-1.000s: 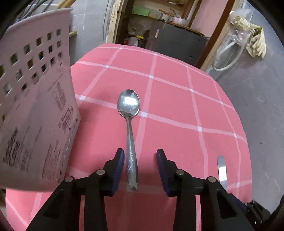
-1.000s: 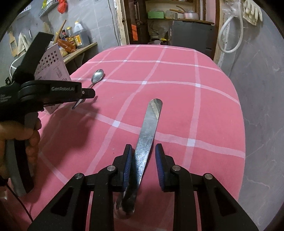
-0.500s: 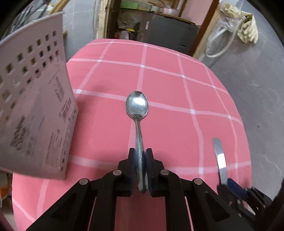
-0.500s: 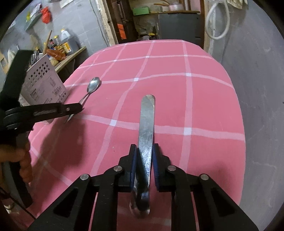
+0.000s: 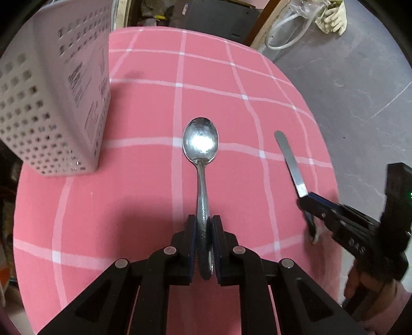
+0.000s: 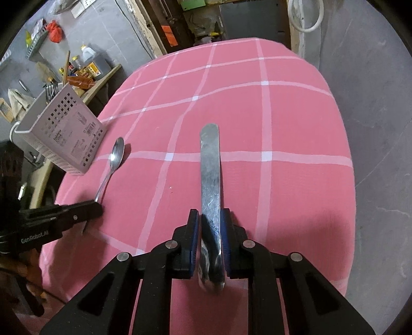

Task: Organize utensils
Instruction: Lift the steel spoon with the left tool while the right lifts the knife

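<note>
My left gripper (image 5: 204, 226) is shut on the handle of a steel spoon (image 5: 200, 144), bowl pointing away, held above the pink checked tablecloth (image 5: 144, 195). My right gripper (image 6: 210, 221) is shut on the handle of a steel table knife (image 6: 210, 165), blade pointing away. The spoon (image 6: 116, 157) and left gripper (image 6: 95, 206) show at the left of the right wrist view. The knife (image 5: 289, 159) and right gripper (image 5: 306, 198) show at the right of the left wrist view. A white perforated utensil basket (image 5: 51, 98) stands upright at the table's left edge, also in the right wrist view (image 6: 61, 136).
The table edge curves away on the right above grey floor (image 6: 381, 128). A cluttered shelf with bottles (image 6: 87, 64) stands behind the basket. Dark cabinets (image 5: 219, 18) and a white hose (image 6: 306, 15) lie beyond the far edge.
Both grippers closed, the left on the spoon and the right on the knife. Both have since lifted and pulled back, so more of the table and basket shows.
</note>
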The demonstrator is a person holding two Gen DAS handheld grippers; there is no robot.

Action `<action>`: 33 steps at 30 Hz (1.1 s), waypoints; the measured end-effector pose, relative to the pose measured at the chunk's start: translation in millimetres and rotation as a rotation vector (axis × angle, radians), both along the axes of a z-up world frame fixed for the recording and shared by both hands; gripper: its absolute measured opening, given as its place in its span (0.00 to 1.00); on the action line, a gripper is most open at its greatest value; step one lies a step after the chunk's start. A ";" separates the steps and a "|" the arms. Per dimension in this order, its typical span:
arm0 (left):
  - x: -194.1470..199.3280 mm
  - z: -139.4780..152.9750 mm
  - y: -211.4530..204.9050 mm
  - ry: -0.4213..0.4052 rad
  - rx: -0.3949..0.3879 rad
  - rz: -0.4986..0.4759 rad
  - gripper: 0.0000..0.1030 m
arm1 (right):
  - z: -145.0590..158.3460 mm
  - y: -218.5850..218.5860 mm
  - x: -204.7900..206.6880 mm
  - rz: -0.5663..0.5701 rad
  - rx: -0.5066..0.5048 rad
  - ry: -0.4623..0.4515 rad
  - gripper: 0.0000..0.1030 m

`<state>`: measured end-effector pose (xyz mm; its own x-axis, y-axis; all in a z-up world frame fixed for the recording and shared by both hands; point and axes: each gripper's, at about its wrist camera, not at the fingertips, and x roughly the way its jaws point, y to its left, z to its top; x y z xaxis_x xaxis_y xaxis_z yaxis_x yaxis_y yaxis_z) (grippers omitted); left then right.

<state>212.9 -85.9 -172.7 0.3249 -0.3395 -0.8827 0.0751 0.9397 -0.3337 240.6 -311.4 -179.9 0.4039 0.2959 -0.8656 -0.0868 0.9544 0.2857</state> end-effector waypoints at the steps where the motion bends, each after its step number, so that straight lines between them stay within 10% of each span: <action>1: -0.4 0.4 2.9 0.004 -0.014 0.000 0.11 | -1.2 -2.0 4.4 0.006 0.021 0.010 0.16; 11: 28.2 7.4 13.9 -0.044 -0.062 0.058 0.35 | -10.3 4.3 59.3 0.091 0.079 0.081 0.16; 19: 49.7 3.5 -5.0 -0.053 0.017 0.026 0.36 | -6.2 17.2 80.4 0.138 0.032 0.089 0.17; 29: 50.9 5.8 -10.5 -0.054 0.080 0.015 0.26 | -8.1 33.9 68.1 0.126 0.012 0.135 0.10; 33: 42.3 7.7 4.0 -0.017 0.028 0.029 0.06 | -10.8 30.8 64.7 0.105 0.070 0.150 0.04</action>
